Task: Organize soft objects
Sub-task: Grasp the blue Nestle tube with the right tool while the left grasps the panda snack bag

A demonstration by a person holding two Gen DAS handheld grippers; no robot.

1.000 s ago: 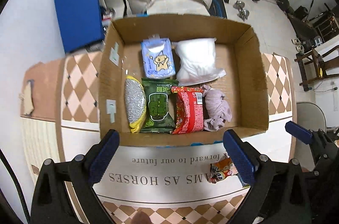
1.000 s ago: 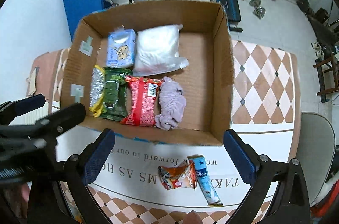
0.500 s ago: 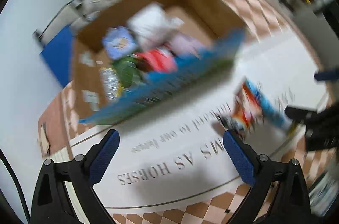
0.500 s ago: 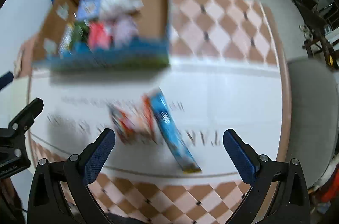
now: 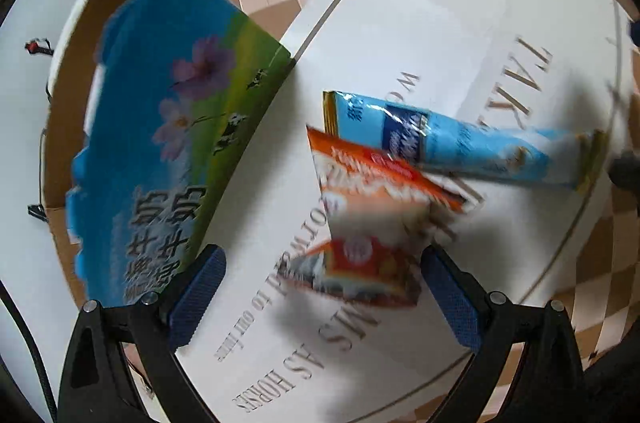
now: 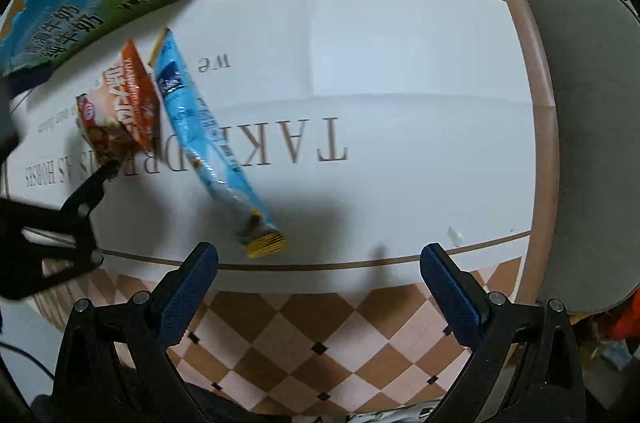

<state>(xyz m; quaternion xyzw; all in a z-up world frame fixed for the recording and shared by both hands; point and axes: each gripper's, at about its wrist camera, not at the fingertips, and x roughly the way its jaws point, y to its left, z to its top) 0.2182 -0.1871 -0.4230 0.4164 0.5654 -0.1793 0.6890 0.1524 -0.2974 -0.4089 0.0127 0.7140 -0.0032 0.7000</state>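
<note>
In the left wrist view, the left gripper (image 5: 320, 287) is held wide apart around the orange packet (image 5: 372, 223), beside the blue packet (image 5: 460, 147) and box (image 5: 160, 143). In the right wrist view, the right gripper (image 6: 318, 287) is spread wide, empty, near the table (image 6: 380, 71) edge.

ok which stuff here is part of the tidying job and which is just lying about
Part of the job:
- orange crinkly snack packet
- long light-blue foil pouch
- open cardboard box with blue-and-green printed side
- left gripper, open at the orange packet

Lying about:
- white lettered table mat
- grey chair seat
</note>
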